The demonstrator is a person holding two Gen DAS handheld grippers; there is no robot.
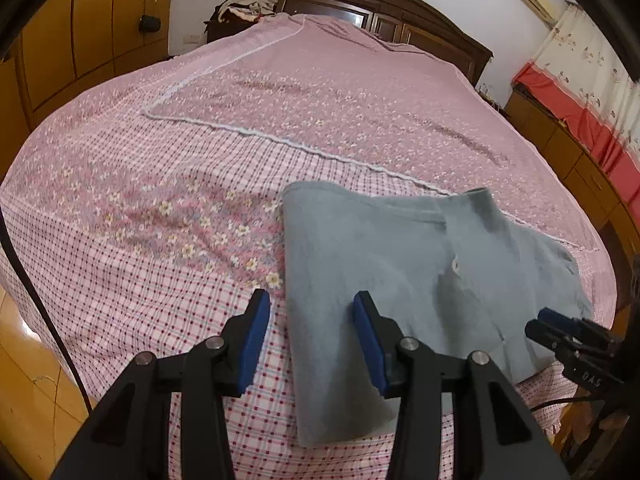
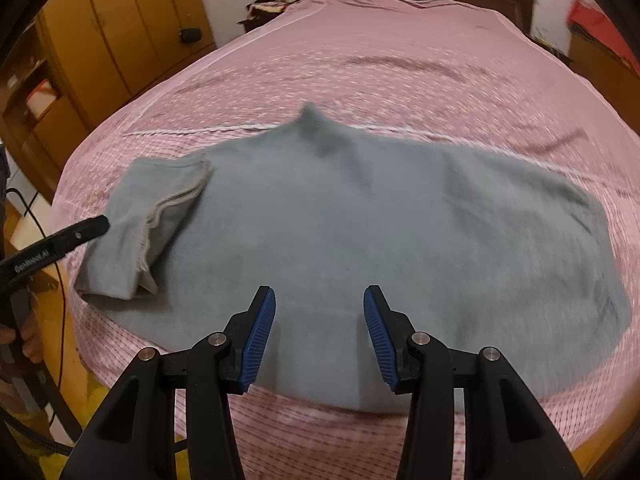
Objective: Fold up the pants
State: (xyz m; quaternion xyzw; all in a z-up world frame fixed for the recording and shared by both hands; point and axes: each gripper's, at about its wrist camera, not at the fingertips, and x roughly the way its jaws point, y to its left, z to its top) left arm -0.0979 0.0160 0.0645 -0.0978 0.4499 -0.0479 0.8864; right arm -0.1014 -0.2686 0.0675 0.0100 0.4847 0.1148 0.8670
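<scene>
Grey-blue pants point(image 1: 384, 264) lie flat on the pink bed point(image 1: 160, 184), near its front edge. In the right wrist view the pants point(image 2: 380, 216) spread wide, with the leg ends folded over onto them at the left point(image 2: 156, 216). My left gripper point(image 1: 312, 320) is open and empty, hovering over the pants' left edge. My right gripper point(image 2: 320, 316) is open and empty, above the pants' near edge. The right gripper also shows at the right edge of the left wrist view point(image 1: 568, 332). The left gripper's tip shows at the left of the right wrist view point(image 2: 80, 232).
The bed has a pink checked and floral cover with a white trim line point(image 1: 280, 140). A dark wooden headboard point(image 1: 400, 4) stands at the far end. Wooden wardrobes point(image 1: 80, 32) line the left. A low cabinet point(image 1: 568, 152) and red curtain are on the right. Clothes are piled at the back left point(image 1: 248, 4).
</scene>
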